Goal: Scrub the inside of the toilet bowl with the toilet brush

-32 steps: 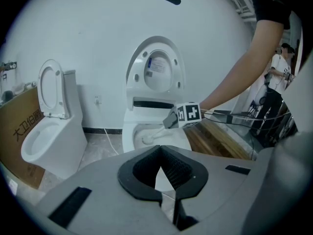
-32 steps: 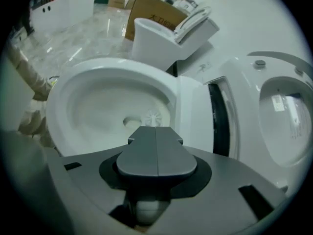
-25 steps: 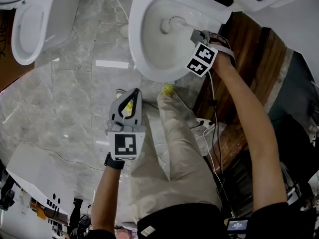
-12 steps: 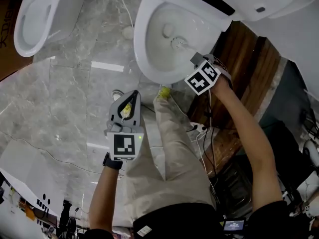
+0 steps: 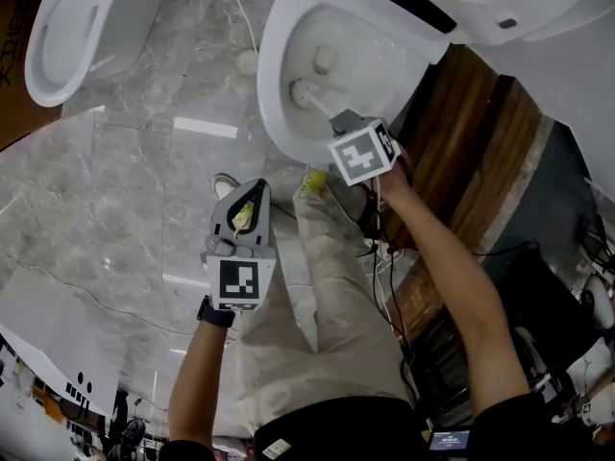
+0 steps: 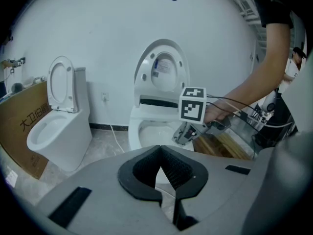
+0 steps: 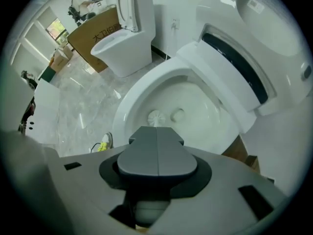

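A second toilet point(image 5: 58, 60) stands at the far left edge of the floor point(image 5: 144, 190) and has no part in the job. Just right of it, the left claw point(image 6: 160, 148) hangs over the floor short of the bowl. Its tips are pressed together with nothing between them, so it is idle.

Further right is the toilet bowl point(image 5: 272, 113), with the toilet brush point(image 5: 302, 91) inside it. The brush head lies low on the left inner wall, just beside the drain opening point(image 5: 325, 59). The right claw point(image 7: 157, 133) is over the bowl's near rim, its jaws clamped tight on the brush handle.

This looks like mid-scrub, with one patch of the wall being worked. The next move probably calls for sweeping the head round the wall and up under the rim. It needs a firm grip and steady pressure, so the handle does not twist between the jaws.

- **Handle:** the right gripper view hides nearly all of it behind the jaws.
- **Contact:** no view settles whether the bristles are pressing on the porcelain or only near it.
- **Under the rim:** the underside of the rim cannot be seen.
- **Water:** any water in the bowl is hard to make out.
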Action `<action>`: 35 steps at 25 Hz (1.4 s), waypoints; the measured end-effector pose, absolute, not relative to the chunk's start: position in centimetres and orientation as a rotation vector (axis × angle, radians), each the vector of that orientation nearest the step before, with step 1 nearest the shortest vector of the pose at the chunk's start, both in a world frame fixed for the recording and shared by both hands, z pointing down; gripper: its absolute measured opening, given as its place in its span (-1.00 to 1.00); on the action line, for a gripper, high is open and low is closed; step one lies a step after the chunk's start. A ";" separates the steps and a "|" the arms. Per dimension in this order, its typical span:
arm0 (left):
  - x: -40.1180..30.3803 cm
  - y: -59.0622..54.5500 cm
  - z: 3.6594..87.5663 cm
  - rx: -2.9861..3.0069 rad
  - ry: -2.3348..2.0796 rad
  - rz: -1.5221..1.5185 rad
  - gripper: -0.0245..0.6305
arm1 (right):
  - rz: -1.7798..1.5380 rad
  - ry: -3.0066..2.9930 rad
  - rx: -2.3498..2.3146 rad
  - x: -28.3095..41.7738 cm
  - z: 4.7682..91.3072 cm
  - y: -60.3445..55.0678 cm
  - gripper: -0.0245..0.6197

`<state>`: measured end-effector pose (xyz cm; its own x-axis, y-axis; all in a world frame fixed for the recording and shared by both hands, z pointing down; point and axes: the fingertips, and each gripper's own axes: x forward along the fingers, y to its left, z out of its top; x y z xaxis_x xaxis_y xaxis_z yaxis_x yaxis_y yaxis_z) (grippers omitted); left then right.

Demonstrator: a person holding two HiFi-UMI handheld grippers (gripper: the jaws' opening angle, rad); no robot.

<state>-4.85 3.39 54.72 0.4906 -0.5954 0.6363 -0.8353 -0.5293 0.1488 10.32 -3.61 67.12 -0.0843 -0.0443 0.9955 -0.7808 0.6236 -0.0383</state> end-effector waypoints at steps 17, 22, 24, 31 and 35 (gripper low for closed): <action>3.5 0.2 55.7 2.299 -1.144 0.737 -0.87 | 0.434 -1.647 0.796 15.5 69.3 -16.8 -0.42; 5.4 -1.4 55.2 2.316 -1.133 0.729 -0.87 | 0.420 -1.643 0.799 17.4 69.9 -16.5 -0.42; 5.8 -1.7 55.2 2.323 -1.127 0.731 -0.87 | 0.413 -1.633 0.798 18.1 70.3 -16.4 -0.41; 6.5 -0.9 55.3 2.342 -1.085 0.716 -0.87 | 0.470 -1.539 0.720 20.4 72.4 -13.6 -0.41; 6.3 -0.6 54.1 2.384 -1.059 0.684 -0.87 | 0.567 -1.527 0.707 20.0 72.5 -11.9 -0.42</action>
